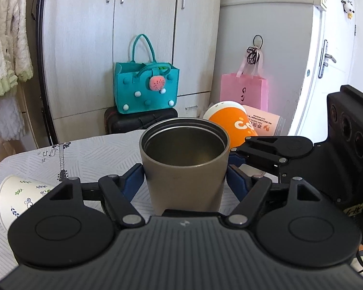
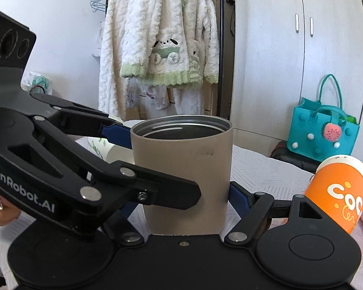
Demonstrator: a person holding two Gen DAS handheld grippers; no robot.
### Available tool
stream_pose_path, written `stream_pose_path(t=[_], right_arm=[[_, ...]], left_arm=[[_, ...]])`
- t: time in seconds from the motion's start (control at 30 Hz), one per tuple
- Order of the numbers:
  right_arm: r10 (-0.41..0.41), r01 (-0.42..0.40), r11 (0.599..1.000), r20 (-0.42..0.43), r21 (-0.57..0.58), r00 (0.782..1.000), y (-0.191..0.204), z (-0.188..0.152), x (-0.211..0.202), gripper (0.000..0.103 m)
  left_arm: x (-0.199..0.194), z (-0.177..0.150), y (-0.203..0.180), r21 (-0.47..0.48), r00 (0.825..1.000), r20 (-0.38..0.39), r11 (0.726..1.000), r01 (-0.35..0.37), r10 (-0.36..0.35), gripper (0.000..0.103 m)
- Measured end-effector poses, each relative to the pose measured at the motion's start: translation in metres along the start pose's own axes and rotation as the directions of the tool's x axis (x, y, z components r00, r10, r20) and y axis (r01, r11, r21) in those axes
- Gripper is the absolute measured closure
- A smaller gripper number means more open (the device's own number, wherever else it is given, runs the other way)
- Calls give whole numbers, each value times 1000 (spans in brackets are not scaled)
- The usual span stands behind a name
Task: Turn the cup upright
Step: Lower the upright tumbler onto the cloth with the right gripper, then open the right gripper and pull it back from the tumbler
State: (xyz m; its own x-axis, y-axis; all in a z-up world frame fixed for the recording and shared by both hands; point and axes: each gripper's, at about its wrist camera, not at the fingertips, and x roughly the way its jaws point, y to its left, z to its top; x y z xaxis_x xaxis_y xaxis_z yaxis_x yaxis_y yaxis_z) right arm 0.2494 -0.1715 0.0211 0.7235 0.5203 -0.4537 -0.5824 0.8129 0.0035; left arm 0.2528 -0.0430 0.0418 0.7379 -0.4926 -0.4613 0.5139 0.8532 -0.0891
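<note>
A tan metal cup (image 1: pixel 184 169) stands upright on the table (image 1: pixel 89 159), mouth up, and also shows in the right wrist view (image 2: pixel 184 178). My left gripper (image 1: pixel 185 181) has a blue pad (image 1: pixel 133 181) against each side of the cup. My right gripper (image 2: pixel 181 188) also spans the cup, with a blue pad (image 2: pixel 237 198) at its right side; its left finger is hidden behind the left gripper's body. Both grippers reach the cup from different sides.
A white paper cup (image 1: pixel 19 195) with a leaf print lies on its side at the left. An orange paper cup (image 1: pixel 232 123) lies tilted at the right, with pink cards beside it. A teal felt bag (image 1: pixel 146 87) and a pink bag (image 1: pixel 244 89) stand behind the table.
</note>
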Motion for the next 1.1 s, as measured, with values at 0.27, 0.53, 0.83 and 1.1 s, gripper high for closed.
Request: stream_pose_path(t=[0.27,0.53,0.83,1.1], right_arm=[[-42,41,999,-32,-34,999,5,5,-5,16],[-107,107,994,-30,-25,994,13,4,-36,16],[-191,190,981,24,40,981,27,0,-98,16],[-255,250,966,71,63,964,48,0,-146,16]], left_arm=[[-4,1,-2,-11,1000,4,1000,25,-25,26],[-31,-3,-12,-48,1000,16,999,5,-4,21],[-86,0,-24,-85,994,41,992,-96,99,17],[-138,-2,-50,-73,982,79,983,-167,172,12]])
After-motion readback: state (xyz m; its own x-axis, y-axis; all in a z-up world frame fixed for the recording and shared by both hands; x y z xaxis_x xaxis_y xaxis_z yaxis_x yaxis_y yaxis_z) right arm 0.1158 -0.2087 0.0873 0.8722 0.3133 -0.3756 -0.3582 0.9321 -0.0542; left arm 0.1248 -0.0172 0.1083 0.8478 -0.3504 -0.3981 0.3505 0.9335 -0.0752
